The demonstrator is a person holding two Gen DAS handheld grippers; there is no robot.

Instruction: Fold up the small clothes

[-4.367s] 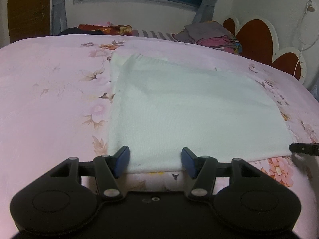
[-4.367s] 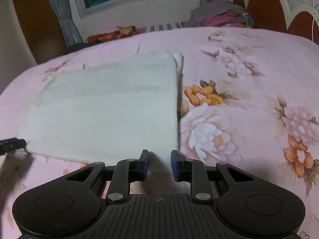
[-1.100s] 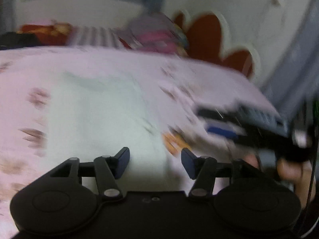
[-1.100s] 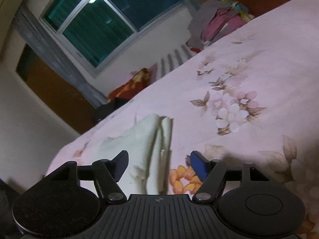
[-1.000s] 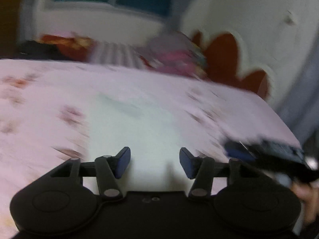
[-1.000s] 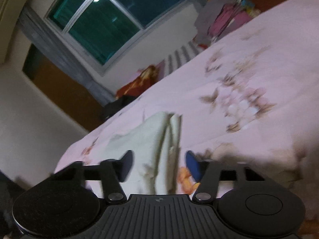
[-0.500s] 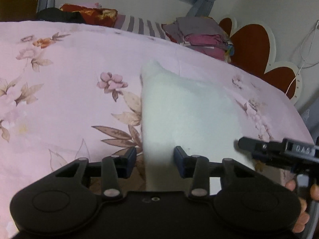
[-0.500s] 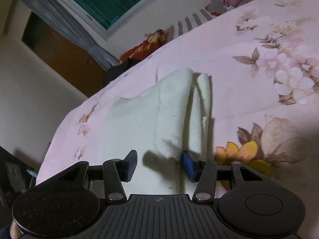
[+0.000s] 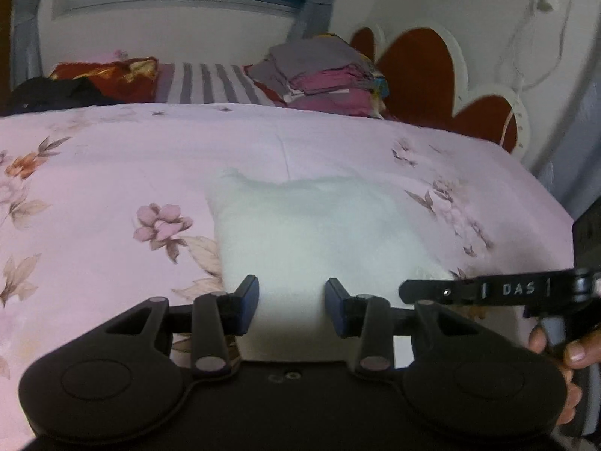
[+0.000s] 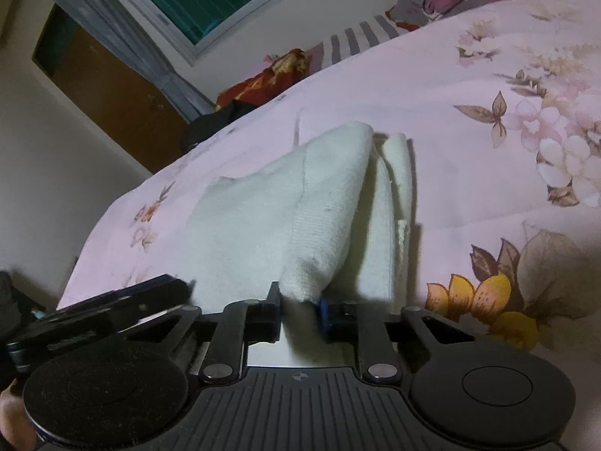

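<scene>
Folded white knitted garment point(image 9: 315, 233) lying on pink floral bedsheet point(image 9: 112, 173), both grippers at its near edge.

Right gripper point(image 10: 299, 314) closing, blue pads pinching a raised fold of the cloth. Left gripper point(image 9: 292, 302) closing too, pads apart with the garment's near edge between them, not visibly pressed. Stack of folded purple and pink clothes point(image 9: 319, 75) by the scalloped red headboard point(image 9: 420, 75).

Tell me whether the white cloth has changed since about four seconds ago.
Yes. The white cloth was spread wide; now it is folded narrower, covering less of the floral bedsheet. The right tool is closing on its near fold.
</scene>
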